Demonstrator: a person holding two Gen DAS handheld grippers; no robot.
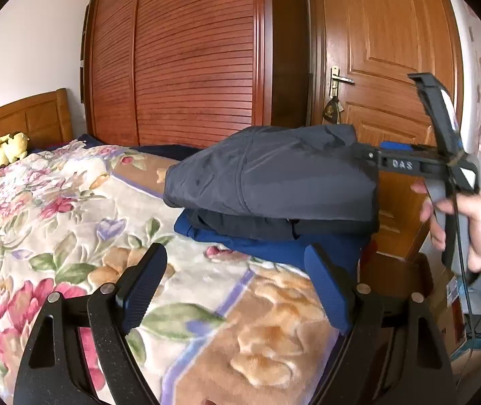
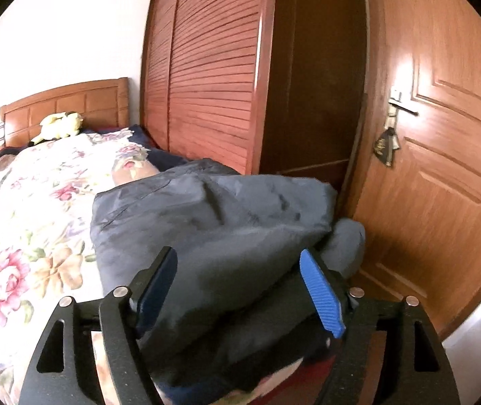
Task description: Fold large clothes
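Folded grey jacket (image 1: 274, 172) atop clothes stack (image 1: 267, 233) on floral blanket (image 1: 71, 202), door (image 1: 385, 67) behind, left gripper (image 1: 237, 287) fingers spread, right gripper (image 2: 240, 290) fingers released.

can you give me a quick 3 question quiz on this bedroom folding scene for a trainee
1. True or false: the left gripper is shut on the floral blanket.
2. Multiple choice: what lies directly under the grey folded garment on the pile? A) a black garment B) a yellow plush toy C) a pillow
3. Fill in: the right gripper stands open with its fingers at either side of the ____ garment's near edge.

Key
1. False: it is open and hovers over the blanket, short of the pile.
2. A: the black garment, with a blue garment beneath it. The plush toy sits by the headboard.
3. grey
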